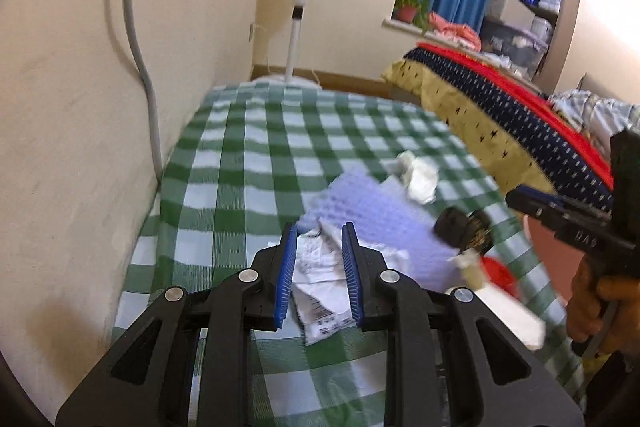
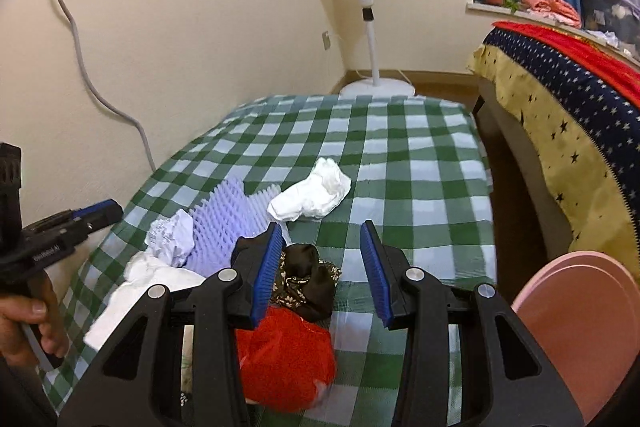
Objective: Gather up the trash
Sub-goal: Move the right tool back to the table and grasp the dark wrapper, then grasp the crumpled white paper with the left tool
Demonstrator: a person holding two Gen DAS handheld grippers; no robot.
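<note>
1. Left gripper (image 1: 320,267): jaws narrowed around the crumpled printed paper (image 1: 320,283). Pads look to be touching its sides, but the frame is motion-blurred, so a firm clamp cannot be confirmed.
2. Right gripper (image 2: 320,267): jaws wide, nothing held, hovering over the dark floral cloth wad (image 2: 308,281) and red plastic bag (image 2: 286,359).
3. Step judged in hand: pinch of the paper by the left gripper. The squeeze should be centred on the bulk of the crumple, not a loose flap, and the checked tablecloth (image 1: 240,167) kept out of the pads.
4. Paper: white, black print, creased, light, easily crushed; lies at the near left of the pile, next to the lilac ridged foam sheet (image 1: 360,203).
5. Other trash on the cloth: white tissue wad (image 2: 316,193) beyond the foam, flat white sheet (image 2: 132,291) at the near edge.
6. Pink bin (image 2: 580,327) is seen at the right, off the table; likely drop point.
</note>
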